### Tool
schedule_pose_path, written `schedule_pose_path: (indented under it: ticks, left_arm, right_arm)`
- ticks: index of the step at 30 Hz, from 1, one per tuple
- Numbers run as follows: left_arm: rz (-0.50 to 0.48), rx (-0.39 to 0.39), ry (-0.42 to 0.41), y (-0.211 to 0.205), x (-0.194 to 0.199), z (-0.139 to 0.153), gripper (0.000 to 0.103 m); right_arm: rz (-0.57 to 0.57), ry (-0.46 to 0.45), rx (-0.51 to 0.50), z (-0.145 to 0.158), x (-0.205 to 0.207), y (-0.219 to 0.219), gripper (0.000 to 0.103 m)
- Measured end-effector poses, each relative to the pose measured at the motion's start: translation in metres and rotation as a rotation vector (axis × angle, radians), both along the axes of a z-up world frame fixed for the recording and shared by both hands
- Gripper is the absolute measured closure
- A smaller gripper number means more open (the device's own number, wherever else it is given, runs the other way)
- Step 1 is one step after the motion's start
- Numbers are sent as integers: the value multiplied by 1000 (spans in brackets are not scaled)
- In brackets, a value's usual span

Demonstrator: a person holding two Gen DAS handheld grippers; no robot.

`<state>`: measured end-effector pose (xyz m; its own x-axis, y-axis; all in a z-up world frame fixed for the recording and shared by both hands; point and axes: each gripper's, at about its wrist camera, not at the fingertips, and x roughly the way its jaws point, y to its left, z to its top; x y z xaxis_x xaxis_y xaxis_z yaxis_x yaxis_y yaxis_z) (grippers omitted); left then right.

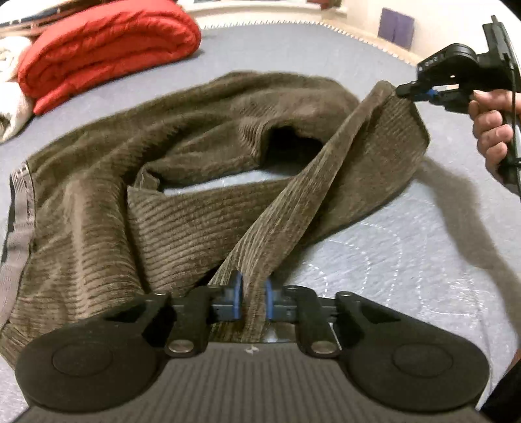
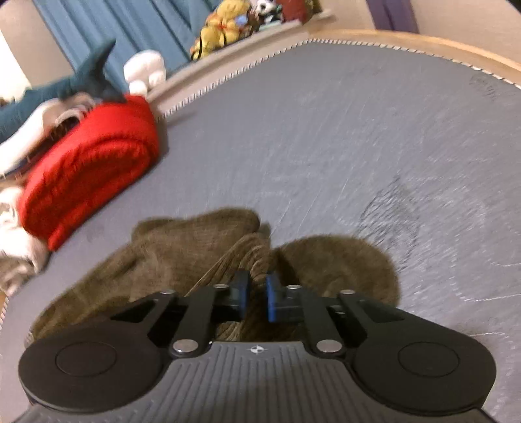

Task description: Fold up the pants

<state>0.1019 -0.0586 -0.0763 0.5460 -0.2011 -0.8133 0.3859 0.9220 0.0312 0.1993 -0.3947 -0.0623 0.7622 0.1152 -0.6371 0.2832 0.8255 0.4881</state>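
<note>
Olive-brown corduroy pants point(image 1: 156, 182) lie rumpled on the grey bedspread point(image 1: 390, 260), grey waistband point(image 1: 19, 208) at the left. My left gripper point(image 1: 254, 299) is shut on the hem of one leg, the cloth pinched between its blue pads. From there that hem edge stretches taut up to the right, where my right gripper point(image 1: 402, 89), held by a hand point(image 1: 491, 130), pinches its other corner. In the right wrist view the right gripper point(image 2: 257, 293) is shut on bunched pants point(image 2: 195, 247) cloth.
A folded red quilt point(image 1: 107, 48) sits at the far left of the bed beside white bedding point(image 1: 13, 107). In the right wrist view the red quilt point(image 2: 91, 166) lies left, with stuffed toys point(image 2: 228, 22) and a blue curtain point(image 2: 136, 26) beyond the bed edge.
</note>
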Motion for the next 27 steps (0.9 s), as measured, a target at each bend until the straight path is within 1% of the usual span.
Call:
schedule_pose_path:
  ticks: [1,3,4,6,8,10,12,13,14,15,16,17,18,20,21,22,23,24,25,27]
  left_arm:
    - [-8,-4,-16,1,-5,4,92]
    - [-22,-31,-38,4,-15,13,94]
    - [-35,-54,-43,7,-22,18,94]
    - [-69,-79,-55,6,-34,26,94]
    - [-116,-82,-58,5,-48,29,94]
    - [-168,-74,-20,2,-60,23,94]
    - [-206,-26,21,-6,-67,9,94]
    - [-230,20,51,-11,-71,-2,94]
    - [-244,53,70,-14,-72,-11,94]
    - [-256,85,82,-17,-74,-20,94]
    - [-265,114,84,-20,-74,-26,94]
    - [-267,128,79,-22,-74,-28,94]
    - [-256,118,76,-21,-70,-26,94]
    - [-217,40,87,-16,-63,-15,91]
    - [-196,-4,82,-12,-60,-6,86]
    - [-186,-39,72,-10,-58,1,83]
    - [-173,-74,60,-8,-56,8,74]
    - [-158,-99,50,-6,-54,12,68]
    - [-142,-118,43,-5,-51,15,60]
    - [-120,-132,44,-7,-47,16,55]
  right_arm:
    - [-3,-24,-6,8,-7,-5,101]
    - [-16,-120,-62,32,-31,-15,103]
    - [-12,-175,-95,47,-44,-20,103]
    - [21,-242,-129,68,-68,-30,103]
    - [72,-252,-145,73,-87,-38,103]
    - [147,-219,-140,63,-101,-40,102]
    - [179,-162,-163,50,-108,-36,99]
    - [191,-142,-171,47,-107,-32,98]
    - [205,-124,-175,43,-105,-27,91]
    - [212,-117,-175,40,-101,-22,76]
    - [218,-115,-176,37,-98,-18,68]
    - [218,-116,-180,34,-93,-12,53]
    - [212,-113,-183,32,-88,-6,49]
    - [216,-84,-175,27,-72,7,44]
    - [223,-82,-167,24,-66,13,39]
    - [226,-84,-168,21,-60,20,36]
    - [222,-79,-174,19,-53,24,31]
    - [213,-69,-179,16,-45,27,29]
    - [205,-61,-178,11,-38,29,28]
    - [194,-45,-153,3,-21,32,25]
